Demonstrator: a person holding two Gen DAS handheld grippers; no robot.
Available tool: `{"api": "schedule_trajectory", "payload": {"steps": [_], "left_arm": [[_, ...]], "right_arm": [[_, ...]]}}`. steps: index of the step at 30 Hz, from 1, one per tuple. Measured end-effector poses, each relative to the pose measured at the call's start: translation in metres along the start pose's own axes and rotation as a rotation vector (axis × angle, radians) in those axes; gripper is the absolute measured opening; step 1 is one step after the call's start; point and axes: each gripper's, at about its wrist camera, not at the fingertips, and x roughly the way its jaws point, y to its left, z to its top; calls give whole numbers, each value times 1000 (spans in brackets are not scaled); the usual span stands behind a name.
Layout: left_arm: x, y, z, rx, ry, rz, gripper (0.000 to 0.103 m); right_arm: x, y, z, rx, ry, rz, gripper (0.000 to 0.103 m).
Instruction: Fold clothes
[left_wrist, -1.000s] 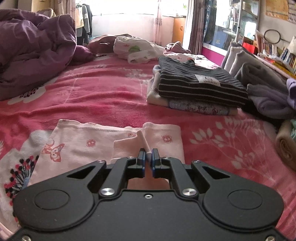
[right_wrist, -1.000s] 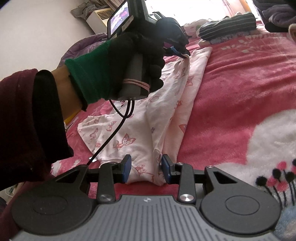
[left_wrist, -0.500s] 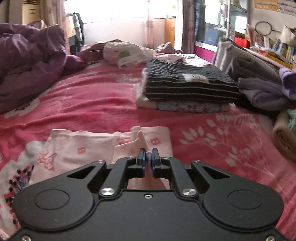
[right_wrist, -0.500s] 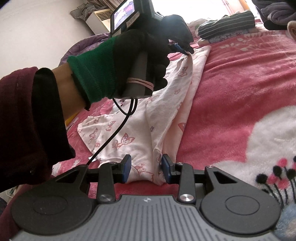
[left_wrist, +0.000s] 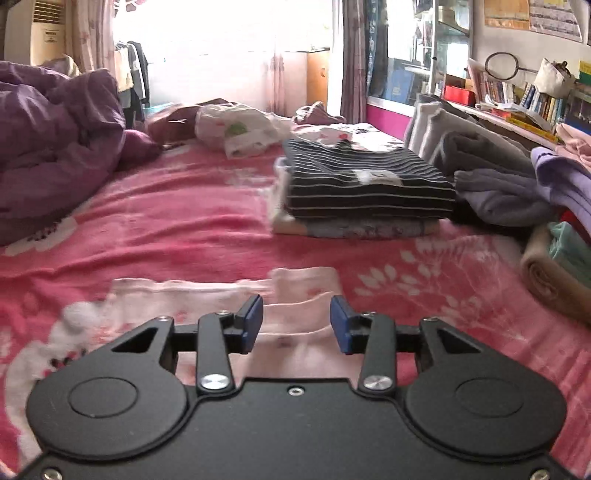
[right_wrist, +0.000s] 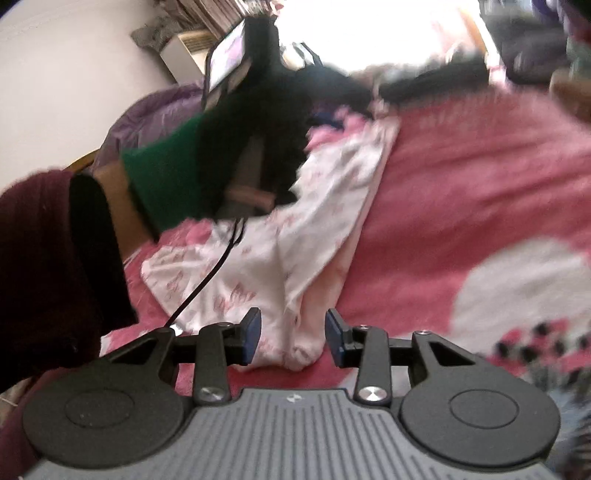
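Pink floral blanket (left_wrist: 192, 221) covers the bed and serves as the folding surface. Nearest, the left gripper (left_wrist: 296, 323) has its jaws spread wide, where half a second ago they were pinched shut on a fold of the pink printed garment (left_wrist: 295, 291); the cloth now lies loose between and beyond the blue pads. The right gripper (right_wrist: 293, 336) is likewise parted wider than before, astride the garment's near end without clamping it. The garment lies flat on the blanket, doubled lengthwise. Judgement: one fold has been laid and released; a further fold may remain. Farther off, right of centre, sits a stack of folded clothes (left_wrist: 365, 188).
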Motion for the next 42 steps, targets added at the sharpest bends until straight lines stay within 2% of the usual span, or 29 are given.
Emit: {"api": "schedule_trajectory", "payload": {"steps": [1, 2, 4, 7, 10, 13, 14, 20, 25, 26, 27, 29, 32, 34, 36, 38, 40, 42], "left_arm": [[1, 0, -2, 10, 6, -5, 35], [3, -1, -4, 19, 12, -10, 30], [5, -1, -7, 38, 23, -19, 29], [11, -2, -12, 62, 41, -31, 26], [29, -3, -13, 43, 75, -34, 25], [47, -2, -15, 44, 116, -26, 25], [51, -2, -16, 50, 121, -20, 26], [52, -1, -12, 51, 138, -1, 29], [14, 17, -6, -24, 71, -3, 32], [3, 24, -7, -53, 62, -6, 40], [-9, 32, -8, -80, 51, -8, 54], [-32, 45, -13, -122, 29, -20, 65], [-67, 71, -27, -197, 26, -34, 69], [-89, 89, -38, -254, 27, -34, 72], [-109, 106, -51, -311, 50, -23, 79], [-124, 122, -63, -359, 115, 14, 83], [-142, 141, -78, -445, 126, 25, 86], [-159, 161, -92, -544, 103, 28, 98]], "right_arm": [[-2, 9, 0, -72, -30, -25, 40], [-2, 18, 0, -143, -59, -33, 40], [2, 35, -1, -260, -101, -20, 40], [17, 51, -6, -353, -111, -12, 42], [34, 48, -5, -330, -60, -24, 45], [53, 30, -8, -229, 77, -45, 48], [54, 28, -10, -241, 89, -53, 48], [57, 28, -11, -253, 107, -53, 50], [49, 30, -15, -240, 49, -23, 52], [45, 31, -16, -249, 35, -32, 52], [42, 32, -16, -252, 25, -37, 52], [35, 33, -15, -254, 9, -44, 52], [27, 33, -13, -229, -13, -43, 52], [20, 29, -11, -165, -18, -32, 52], [16, 21, -10, -86, -21, -32, 52], [10, 10, -8, 2, -22, -41, 53], [5, -2, -9, 102, -22, -48, 55], [-1, -15, -11, 209, -20, -54, 57]]}}
